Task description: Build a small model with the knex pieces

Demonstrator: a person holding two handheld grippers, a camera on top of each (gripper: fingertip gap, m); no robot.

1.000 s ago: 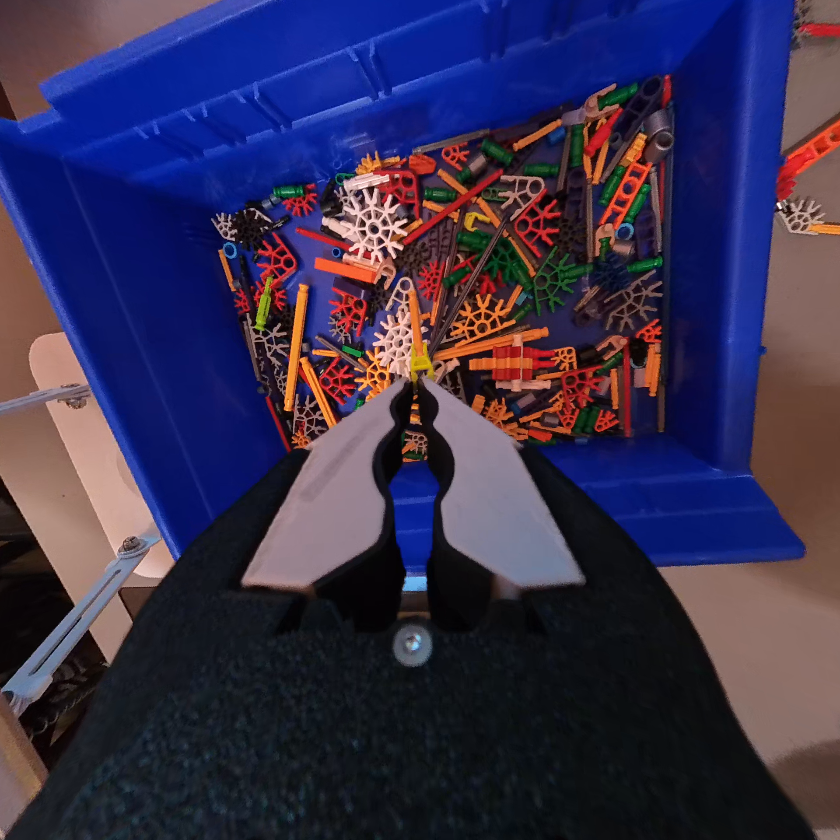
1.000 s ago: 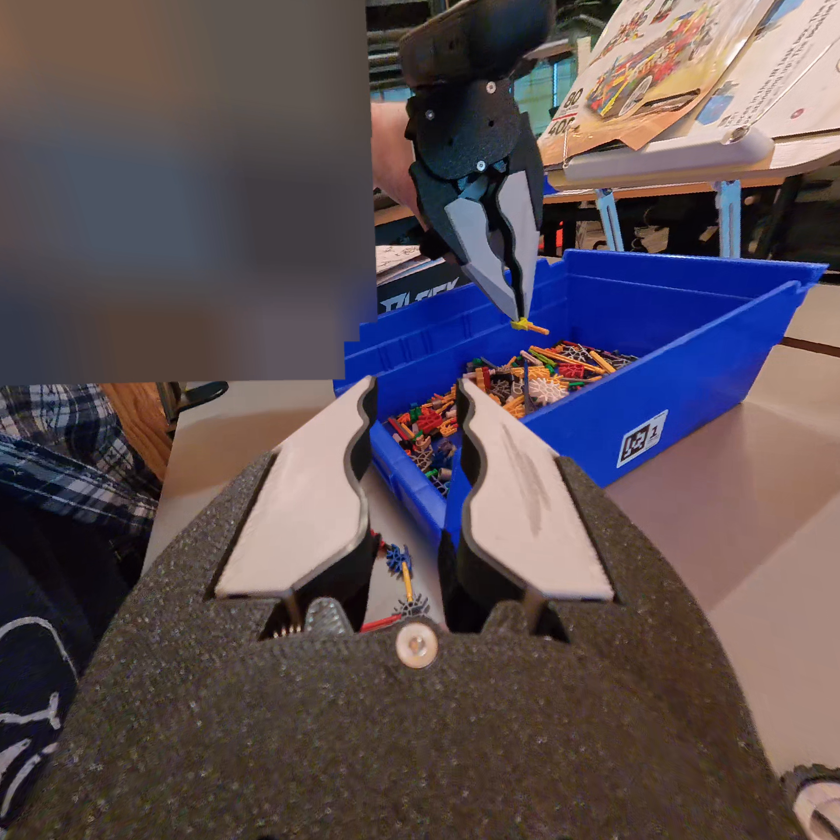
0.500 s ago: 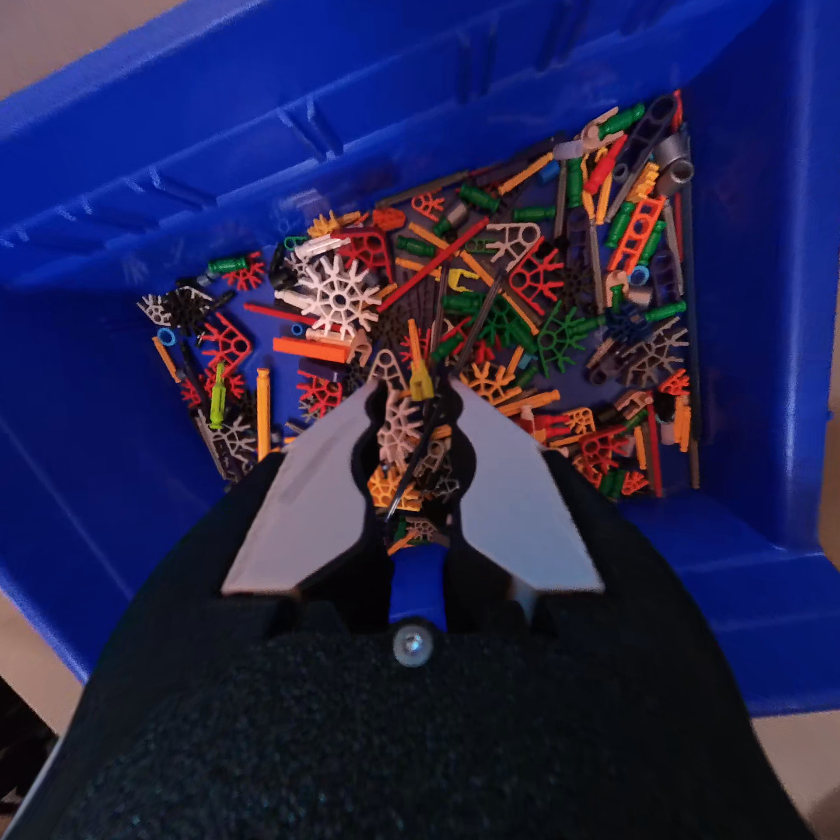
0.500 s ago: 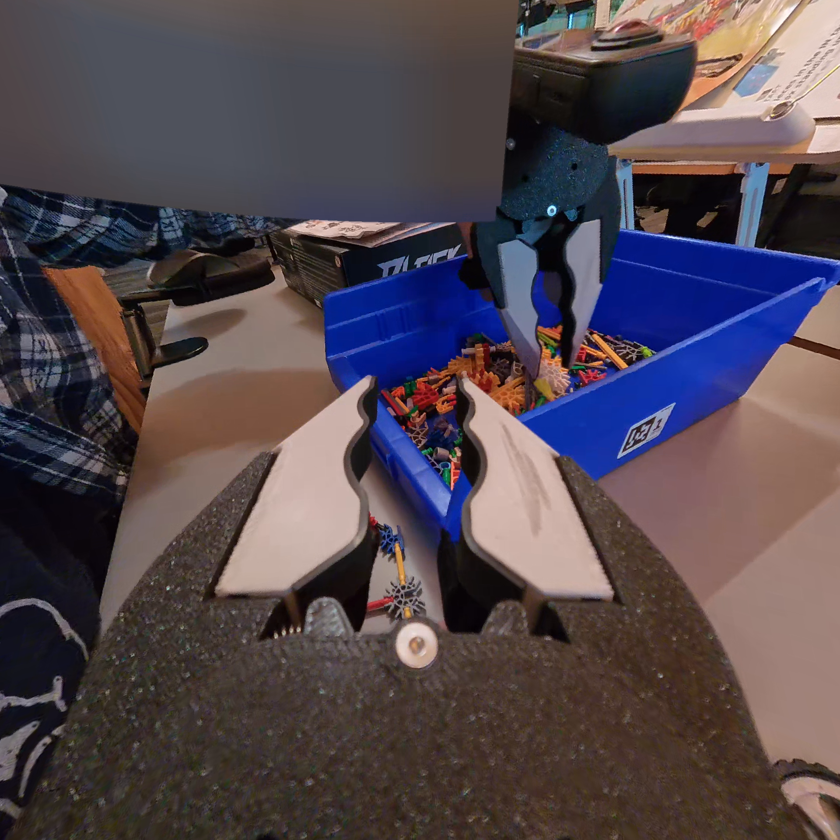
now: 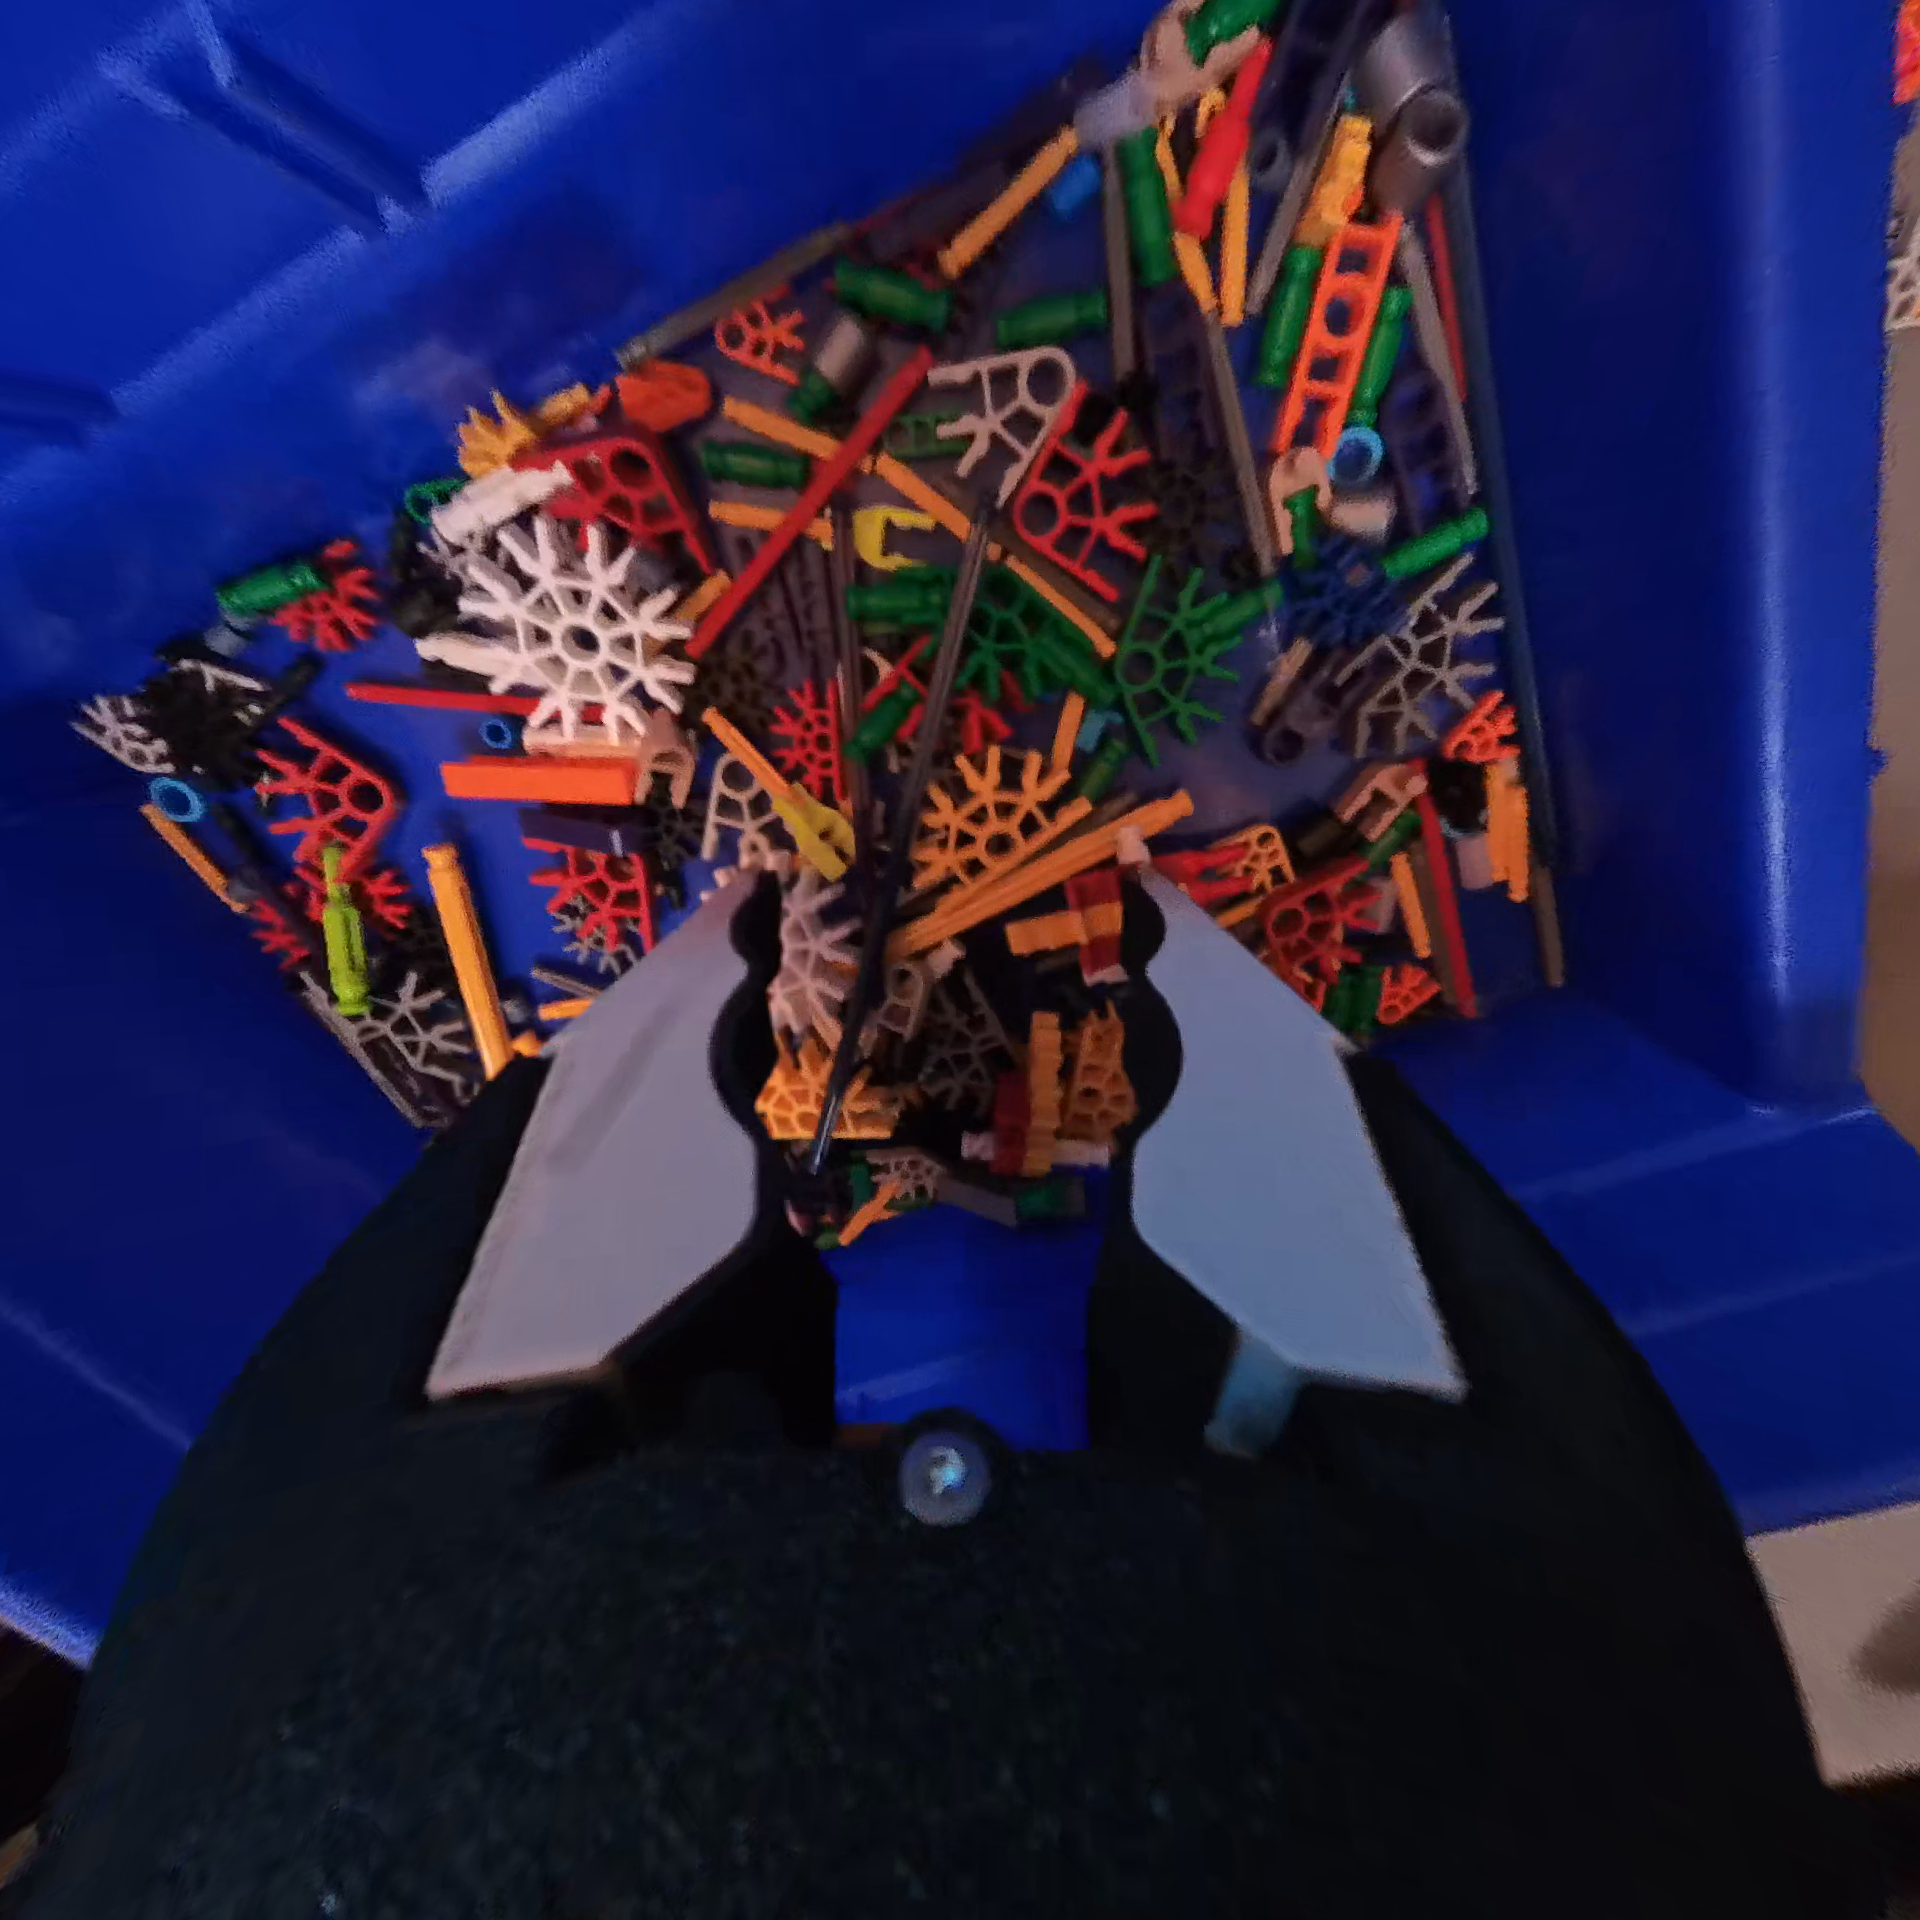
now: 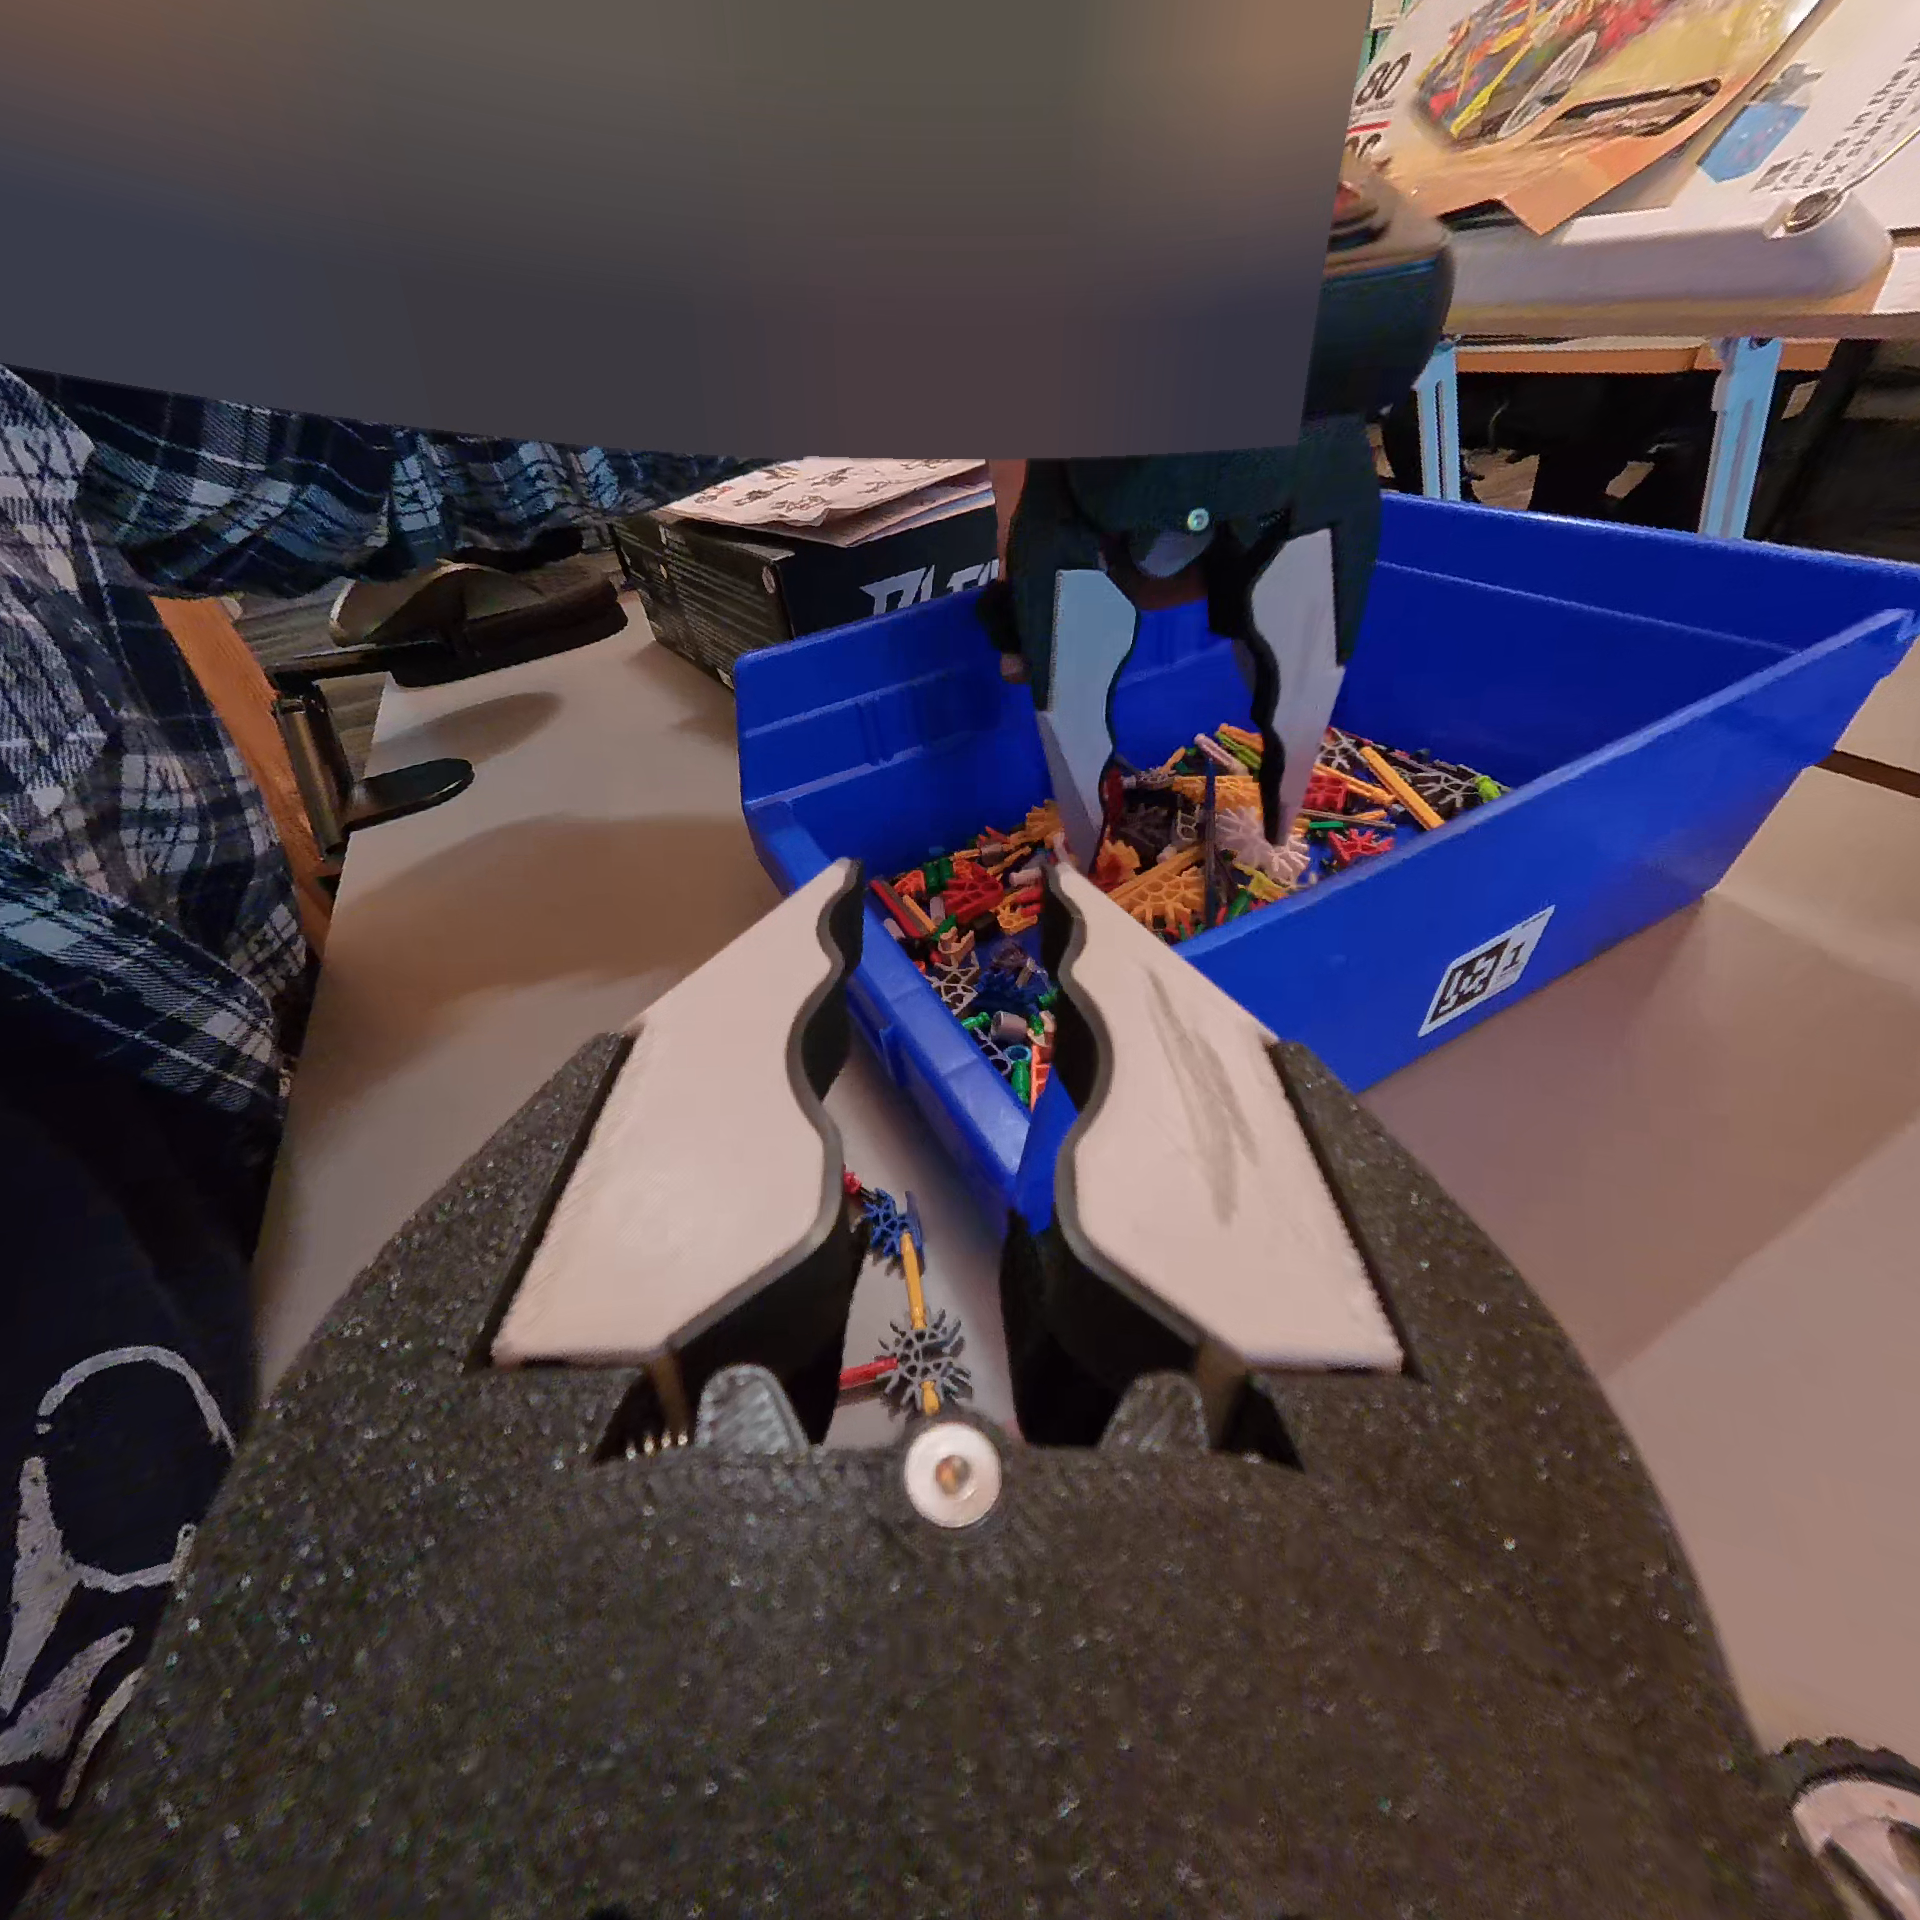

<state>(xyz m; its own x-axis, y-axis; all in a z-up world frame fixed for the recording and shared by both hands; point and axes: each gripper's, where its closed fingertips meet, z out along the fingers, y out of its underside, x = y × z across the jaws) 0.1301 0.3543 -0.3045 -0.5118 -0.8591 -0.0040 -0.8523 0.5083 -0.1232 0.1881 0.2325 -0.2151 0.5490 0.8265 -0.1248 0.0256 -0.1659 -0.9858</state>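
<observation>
A blue plastic bin holds a pile of small construction-toy rods and connectors in several colours. My left gripper is open and empty, its tips down in the pile astride orange rods and a thin black rod. A small yellow piece lies just beyond its left tip. The right wrist view shows the same gripper inside the bin. My right gripper is open and empty, above the table at the bin's near corner. Under it lies a small assembly of blue and grey connectors on a yellow rod.
The bin stands on a tan table. A black box lies behind the bin. A stand with printed sheets is at the back right. A person's plaid sleeve and a chair armrest are at the left. About 15 cm separates my left fingertips from my right.
The left gripper was shut on the small yellow piece above the bin. It opened, let the piece fall on the pile, then dropped lower and opened wider. The right gripper barely moved.
</observation>
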